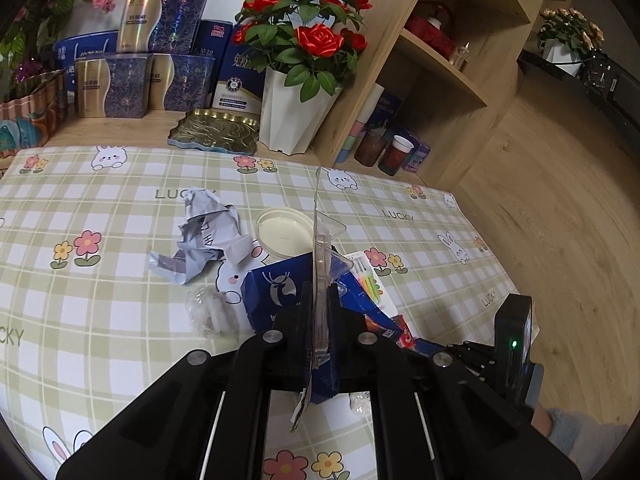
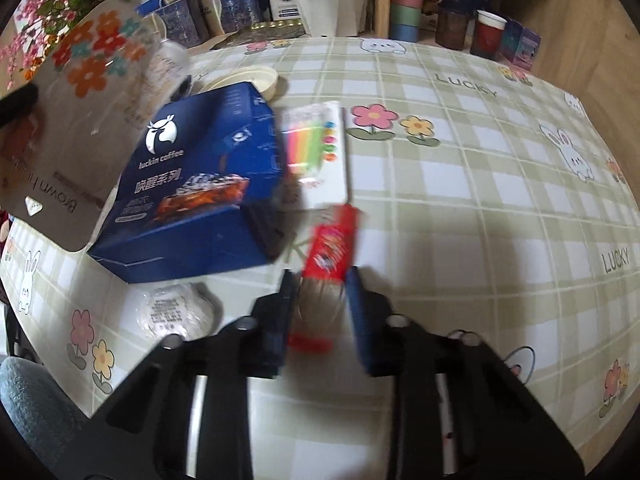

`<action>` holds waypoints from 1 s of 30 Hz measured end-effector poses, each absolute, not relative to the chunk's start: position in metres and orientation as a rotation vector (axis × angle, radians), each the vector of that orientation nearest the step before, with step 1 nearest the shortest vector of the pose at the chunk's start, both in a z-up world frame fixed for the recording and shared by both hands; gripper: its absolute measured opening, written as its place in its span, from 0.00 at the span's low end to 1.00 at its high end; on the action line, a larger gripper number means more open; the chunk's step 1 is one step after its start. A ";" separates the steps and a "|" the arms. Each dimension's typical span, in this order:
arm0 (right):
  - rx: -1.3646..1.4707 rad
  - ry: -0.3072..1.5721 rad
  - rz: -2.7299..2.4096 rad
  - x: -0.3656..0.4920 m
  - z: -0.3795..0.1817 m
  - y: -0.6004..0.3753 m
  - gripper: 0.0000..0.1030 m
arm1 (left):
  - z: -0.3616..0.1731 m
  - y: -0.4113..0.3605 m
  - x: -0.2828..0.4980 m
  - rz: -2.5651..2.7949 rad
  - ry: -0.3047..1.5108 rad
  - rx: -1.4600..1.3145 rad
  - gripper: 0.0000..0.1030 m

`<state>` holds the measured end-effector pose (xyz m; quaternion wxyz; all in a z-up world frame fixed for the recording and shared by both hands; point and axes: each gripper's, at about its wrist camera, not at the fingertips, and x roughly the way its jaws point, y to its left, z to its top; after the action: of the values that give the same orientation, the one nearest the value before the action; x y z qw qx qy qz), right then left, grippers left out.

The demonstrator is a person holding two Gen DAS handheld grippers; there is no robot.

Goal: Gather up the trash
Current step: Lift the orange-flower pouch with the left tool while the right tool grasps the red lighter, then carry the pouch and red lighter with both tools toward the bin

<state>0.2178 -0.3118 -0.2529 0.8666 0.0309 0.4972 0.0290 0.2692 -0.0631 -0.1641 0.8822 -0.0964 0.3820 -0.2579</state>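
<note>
Collection looks barely begun: most of the litter lies on the table (image 1: 120, 184), whose checked cloth is printed with rabbits and flowers. No bin shows.

The left gripper (image 1: 320, 292) is pressed together on a thin, stiff clear-plastic blister pack (image 1: 322, 240), held on edge above the table. The right gripper (image 2: 318, 280) pinches a glossy red snack wrapper (image 2: 332, 244) near the table's middle.

Left to gather:
- 1 crumpled grey paper (image 1: 204, 232), sharply creased
- 1 round cream lid (image 1: 284, 232)
- 1 blue Luckin coffee carton (image 2: 200, 188)
- 1 flat white card with neon strips (image 2: 320, 152)
- 1 scrunched clear film ball (image 2: 174, 314), near the front edge
</note>
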 end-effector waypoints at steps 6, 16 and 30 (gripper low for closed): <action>0.084 1.045 0.044 0.220 -0.253 -0.321 0.26 | -0.163 -0.056 0.256 -0.534 0.783 -0.204 0.07; 0.073 1.040 0.024 0.228 -0.253 -0.319 0.26 | -0.156 -0.046 0.234 -0.528 0.767 -0.196 0.07; 0.150 0.915 0.096 0.182 -0.207 -0.312 0.25 | -0.129 -0.029 0.190 -0.535 0.731 -0.183 0.07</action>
<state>0.1817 -0.3123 -0.2070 0.8934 0.0723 0.4411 0.0463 0.1904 -0.0291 -0.1290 0.8951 -0.0881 0.3527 -0.2582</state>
